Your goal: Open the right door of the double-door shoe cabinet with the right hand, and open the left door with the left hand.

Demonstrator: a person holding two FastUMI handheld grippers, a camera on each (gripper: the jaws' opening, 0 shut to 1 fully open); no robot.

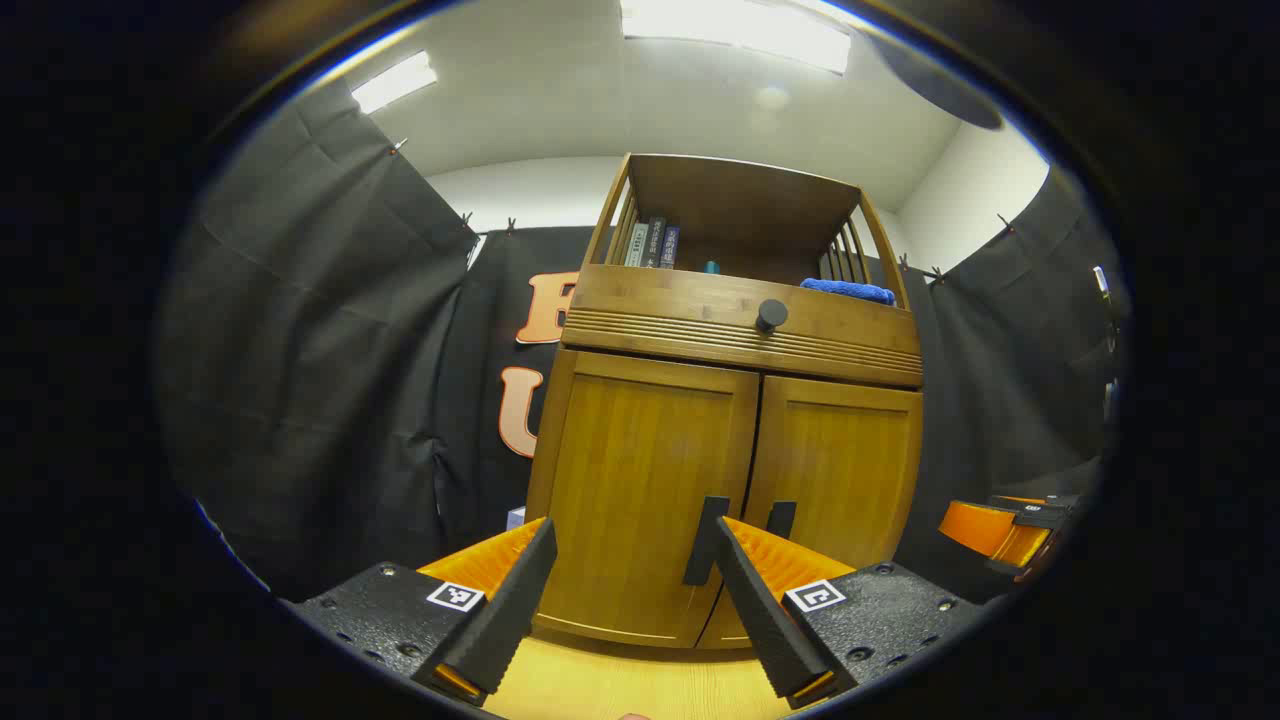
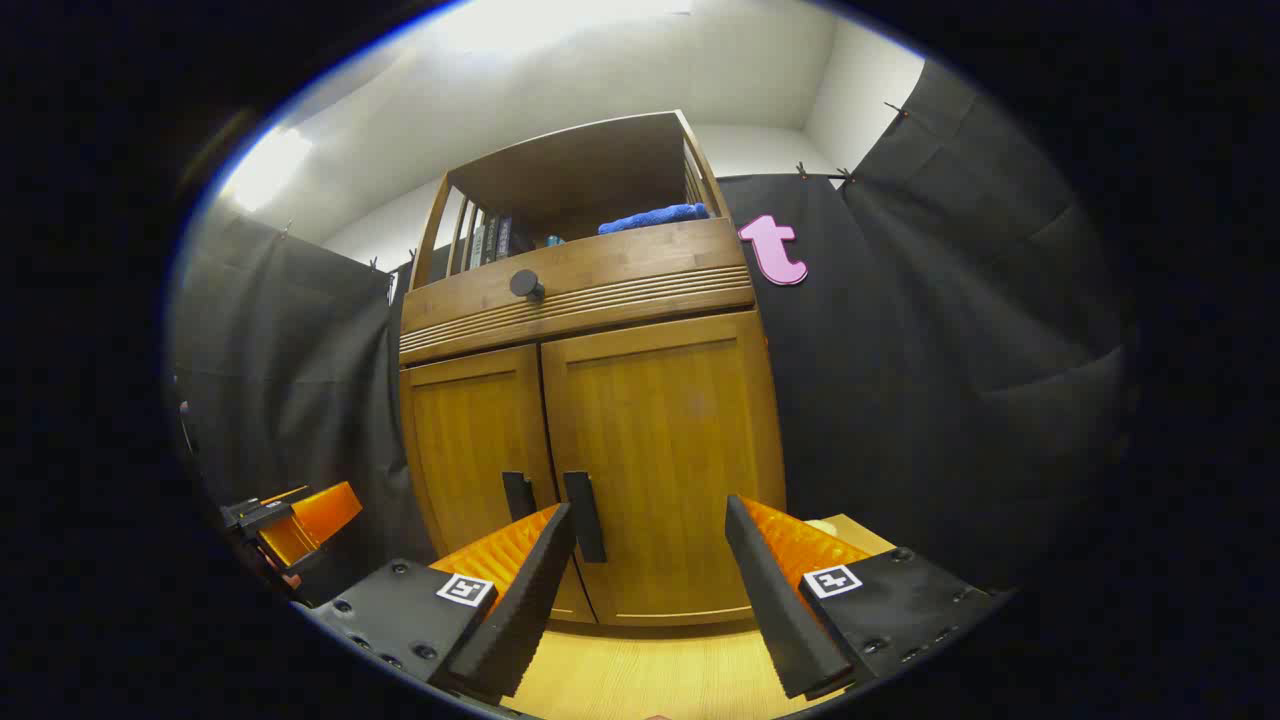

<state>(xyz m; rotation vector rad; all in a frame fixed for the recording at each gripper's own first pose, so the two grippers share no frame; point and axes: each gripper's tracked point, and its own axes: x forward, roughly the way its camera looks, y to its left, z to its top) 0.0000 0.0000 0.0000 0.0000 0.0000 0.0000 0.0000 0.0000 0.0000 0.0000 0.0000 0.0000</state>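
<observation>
The shoe cabinet [image 2: 590, 400] stands on the wooden floor, both doors closed. The right door [image 2: 665, 450] carries a dark handle [image 2: 585, 515] at its inner edge, beside the left door handle [image 1: 705, 540]. The right tool [image 2: 650, 590] and left tool [image 1: 625, 600] hover near, jaws wide, holding nothing. Approach step; next, the right tool must close on its handle and pull.

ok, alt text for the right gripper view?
Open right claw faces a wooden shoe cabinet whose two doors are both shut, the right door's black handle just beyond its left finger. The left claw shows at far left.
</observation>
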